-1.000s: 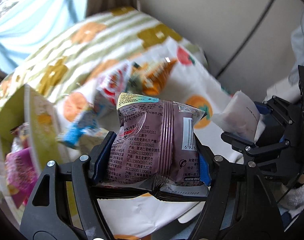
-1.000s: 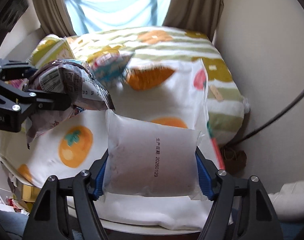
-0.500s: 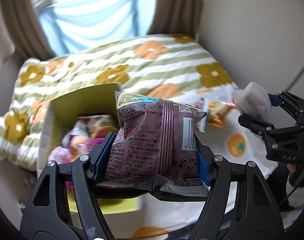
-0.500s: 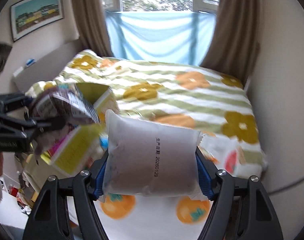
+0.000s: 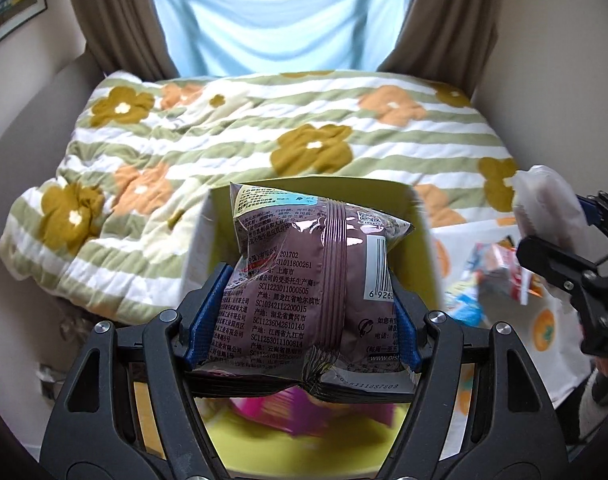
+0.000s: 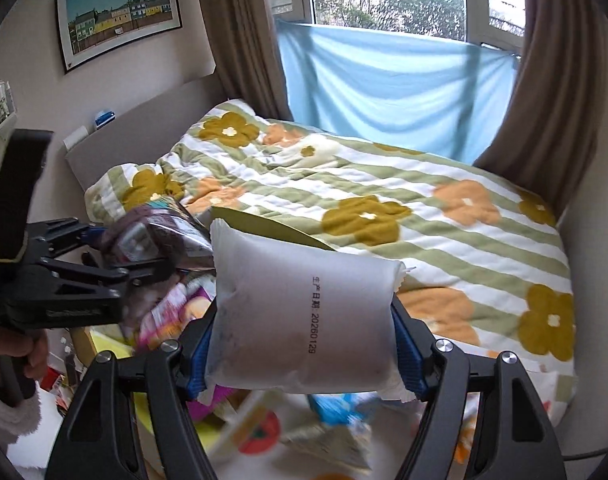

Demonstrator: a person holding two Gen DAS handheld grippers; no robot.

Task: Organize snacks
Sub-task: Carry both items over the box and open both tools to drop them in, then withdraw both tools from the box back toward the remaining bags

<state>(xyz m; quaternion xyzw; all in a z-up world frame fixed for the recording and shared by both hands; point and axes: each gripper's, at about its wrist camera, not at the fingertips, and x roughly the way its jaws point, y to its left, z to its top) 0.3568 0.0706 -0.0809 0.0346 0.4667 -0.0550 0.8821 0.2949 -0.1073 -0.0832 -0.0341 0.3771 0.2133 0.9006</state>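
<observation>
**Inspector:** Above the yellow-green box [image 5: 418, 216], what does the left gripper [image 5: 299, 316] carry?

**Assistant:** A purple snack packet [image 5: 304, 280], printed back facing the camera with a barcode on its right side. The blue pads [image 5: 205, 312] press in on both sides of it, so the jaws are closed on the packet. It hangs clear of the box, whose far wall shows behind it.

**Inspector:** Contents of the box?

**Assistant:** Pink wrappers [image 5: 291, 412] lie under the packet, blurred. From the right wrist view, pink and orange packets [image 6: 175, 312] fill the box [image 6: 263, 226] beneath the left gripper [image 6: 159, 264].

**Inspector:** And the right gripper [image 6: 304, 336]?

**Assistant:** Its jaws are clamped on a white pouch [image 6: 299, 312] with a date code printed down the middle. Both blue pads touch the pouch's side edges. From the left wrist view the same gripper [image 5: 560, 248] holds the pouch [image 5: 544, 200] to the right of the box, over a white cloth [image 5: 552, 328] printed with orange fruit.

**Inspector:** Anything loose on that cloth?

**Assistant:** Several snack packets [image 5: 500, 264], red, white and blue, too blurred to identify.

**Inspector:** Surroundings?

**Assistant:** A bed with a green-striped flowered quilt [image 6: 384, 184] behind the box, brown curtains [image 6: 556, 80] and a blue sheet [image 6: 388, 80] across the window.
</observation>
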